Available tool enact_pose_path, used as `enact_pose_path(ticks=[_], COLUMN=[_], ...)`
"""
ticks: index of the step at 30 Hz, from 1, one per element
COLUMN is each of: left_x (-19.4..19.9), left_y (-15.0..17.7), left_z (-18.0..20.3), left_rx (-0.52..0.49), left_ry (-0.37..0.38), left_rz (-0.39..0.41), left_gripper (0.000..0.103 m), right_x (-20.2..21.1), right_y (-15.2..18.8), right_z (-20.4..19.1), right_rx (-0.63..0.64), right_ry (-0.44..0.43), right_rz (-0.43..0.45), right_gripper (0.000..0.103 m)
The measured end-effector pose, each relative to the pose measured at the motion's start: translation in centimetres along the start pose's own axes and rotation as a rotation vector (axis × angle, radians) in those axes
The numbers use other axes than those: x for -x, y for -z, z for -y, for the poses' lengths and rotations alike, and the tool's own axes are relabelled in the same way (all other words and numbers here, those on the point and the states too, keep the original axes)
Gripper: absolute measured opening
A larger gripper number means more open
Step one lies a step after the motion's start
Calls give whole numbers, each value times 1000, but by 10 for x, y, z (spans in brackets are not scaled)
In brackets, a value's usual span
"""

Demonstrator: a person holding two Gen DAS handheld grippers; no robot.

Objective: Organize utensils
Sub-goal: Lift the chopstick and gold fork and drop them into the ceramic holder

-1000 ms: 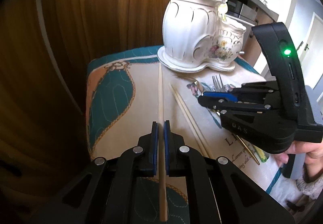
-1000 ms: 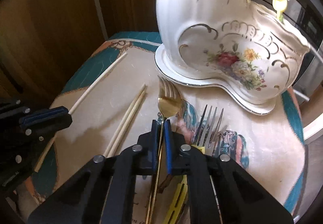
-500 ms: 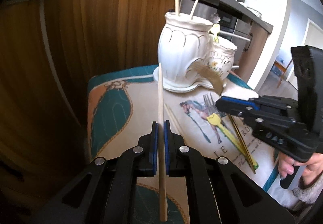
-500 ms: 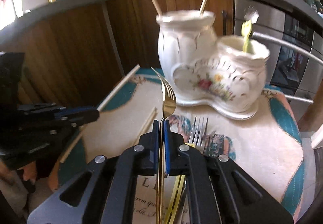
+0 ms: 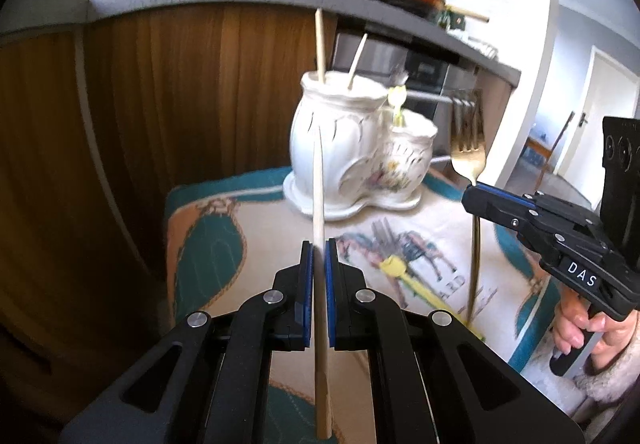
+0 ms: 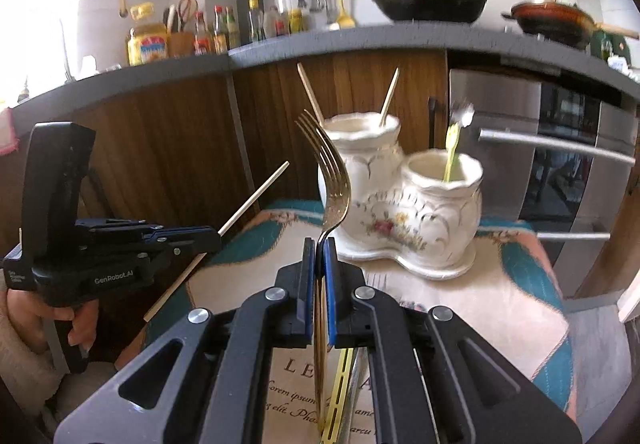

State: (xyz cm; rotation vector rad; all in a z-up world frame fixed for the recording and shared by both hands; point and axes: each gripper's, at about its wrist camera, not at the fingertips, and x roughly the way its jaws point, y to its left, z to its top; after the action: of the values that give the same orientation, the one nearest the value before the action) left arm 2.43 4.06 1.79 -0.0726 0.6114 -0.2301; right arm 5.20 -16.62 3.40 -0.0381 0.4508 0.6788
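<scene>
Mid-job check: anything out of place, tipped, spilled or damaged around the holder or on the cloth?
Nothing stands out. The holder stands upright on the cloth, with sticks in its tall pot and a yellow utensil in the short one. The left tool grips a chopstick, the right tool a gold fork. A yellow-handled fork lies unsorted on the cloth.

The left wrist camera is looking along its own fingers from the near left edge of the teal-and-cream patterned tablecloth [image 5: 208,236], facing the white double ceramic utensil holder [image 5: 352,160] fairly closely. The right wrist camera is looking from the near right edge toward the same holder [image 6: 404,204]. Both views are sharing the holder, the cloth and the grey counter edge [image 5: 208,2].
</scene>
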Motion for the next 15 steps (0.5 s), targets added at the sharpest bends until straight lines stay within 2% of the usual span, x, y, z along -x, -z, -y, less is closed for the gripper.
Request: enact_pose_path(ticks=[4,8,11,15], left_x=[4,9,6,-6], left_y=[-8,-28,-52,-87], left_z=[4,10,17,25], left_rx=[3,8,-2,-26], left_ry=[14,42,60,103], left_rz=[39,122,193,285], left_gripper=[7,6,7,7], right_x=[10,19,22,21], right_y=[-8,-28,-52,-85], right_z=[2,7,13,24], right_rx=[-12,-19,-18,-7], right_ry=[0,19,40,68], right_rz=[75,175,237,275], right_gripper=[5,5,5,5])
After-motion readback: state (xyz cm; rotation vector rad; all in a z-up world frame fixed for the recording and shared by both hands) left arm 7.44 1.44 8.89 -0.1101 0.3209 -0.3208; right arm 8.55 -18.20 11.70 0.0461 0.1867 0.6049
